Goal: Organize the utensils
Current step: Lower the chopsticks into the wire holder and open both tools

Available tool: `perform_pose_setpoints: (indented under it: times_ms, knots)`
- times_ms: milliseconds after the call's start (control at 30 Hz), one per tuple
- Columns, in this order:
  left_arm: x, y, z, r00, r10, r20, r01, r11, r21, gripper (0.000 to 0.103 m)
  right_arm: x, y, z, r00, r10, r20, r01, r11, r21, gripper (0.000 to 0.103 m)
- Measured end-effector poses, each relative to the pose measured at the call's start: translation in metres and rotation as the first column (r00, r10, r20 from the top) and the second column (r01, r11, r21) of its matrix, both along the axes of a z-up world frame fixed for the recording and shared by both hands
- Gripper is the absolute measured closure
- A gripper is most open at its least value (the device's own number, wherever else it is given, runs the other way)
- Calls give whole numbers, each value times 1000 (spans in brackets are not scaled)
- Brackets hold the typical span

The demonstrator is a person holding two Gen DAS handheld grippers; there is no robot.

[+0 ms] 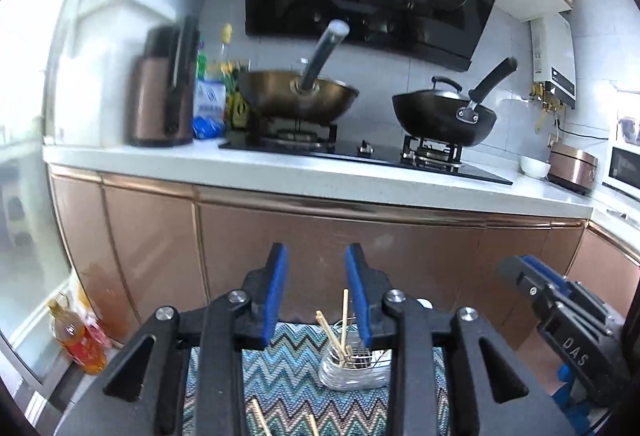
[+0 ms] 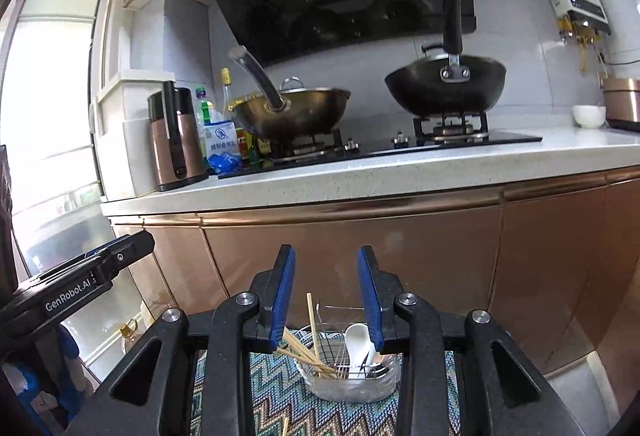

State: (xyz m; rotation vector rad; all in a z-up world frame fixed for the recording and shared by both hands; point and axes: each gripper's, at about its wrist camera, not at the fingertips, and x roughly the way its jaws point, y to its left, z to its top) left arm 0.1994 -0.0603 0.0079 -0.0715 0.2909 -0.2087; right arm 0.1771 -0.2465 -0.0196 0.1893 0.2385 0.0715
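While both grippers gape, fingers (image 2: pixel 370 300) partly hide what seems a spoon (image 2: pixel 357 346).

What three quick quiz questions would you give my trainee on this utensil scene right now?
1. True or false: the left gripper and right gripper are both open and empty.
2. What white utensil stands in the utensil holder?
3. Where do the loose chopsticks lie: A) on the stove, B) on the zigzag cloth, C) in the wok?

Key: 1 true; 2 the white spoon; 3 B.
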Motion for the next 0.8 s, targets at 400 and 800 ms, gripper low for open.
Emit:
perform_pose_setpoints:
  times_ms: [400,800]
  knots:
    - [-64,3,1,996,6,90,-11,998,59,73,-54,6,6,998,-14,55,14,1000,-4,71]
    - [-82,10,-4,996,30,84,-34,998,52,71,-81,-6,-2,996,-58,63,57,998,11,71]
